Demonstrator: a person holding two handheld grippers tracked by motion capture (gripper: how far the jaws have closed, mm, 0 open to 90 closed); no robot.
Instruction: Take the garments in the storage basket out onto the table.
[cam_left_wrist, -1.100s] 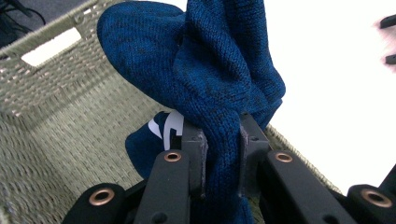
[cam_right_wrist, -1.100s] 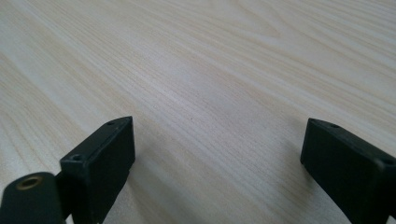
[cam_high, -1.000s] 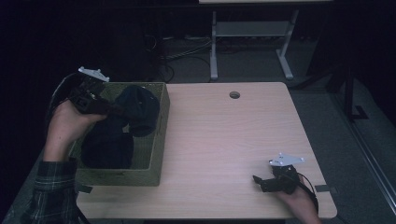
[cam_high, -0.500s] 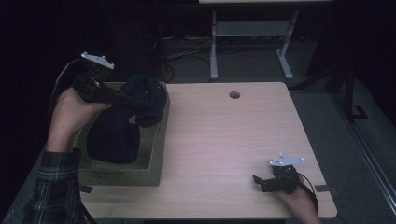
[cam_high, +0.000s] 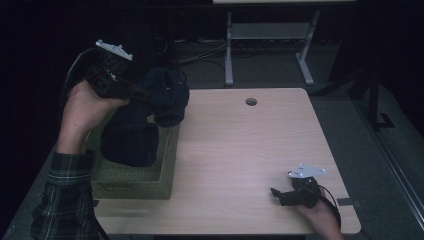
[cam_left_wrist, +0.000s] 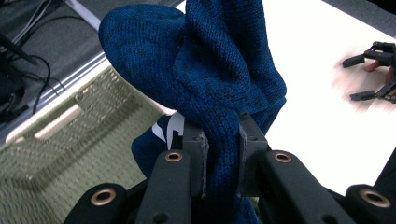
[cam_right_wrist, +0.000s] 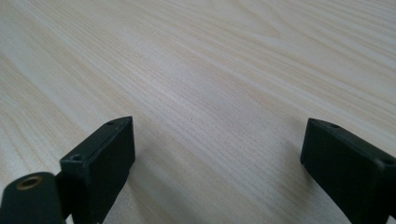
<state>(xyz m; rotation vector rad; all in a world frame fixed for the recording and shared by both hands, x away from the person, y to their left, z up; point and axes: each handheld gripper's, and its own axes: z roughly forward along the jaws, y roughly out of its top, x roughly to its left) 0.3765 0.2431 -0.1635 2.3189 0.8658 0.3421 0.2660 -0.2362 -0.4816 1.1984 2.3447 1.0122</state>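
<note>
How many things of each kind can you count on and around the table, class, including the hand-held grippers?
Dark blue knitted garment: 1
Olive woven basket: 1
Wooden table: 1
Grippers: 2, the left gripper shut on the garment and the right gripper open above the tabletop
Total: 5

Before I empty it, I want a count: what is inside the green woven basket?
A dark blue knitted garment hangs into the woven basket, its upper part lifted by the left gripper. The garment covers whatever lies beneath it.
</note>
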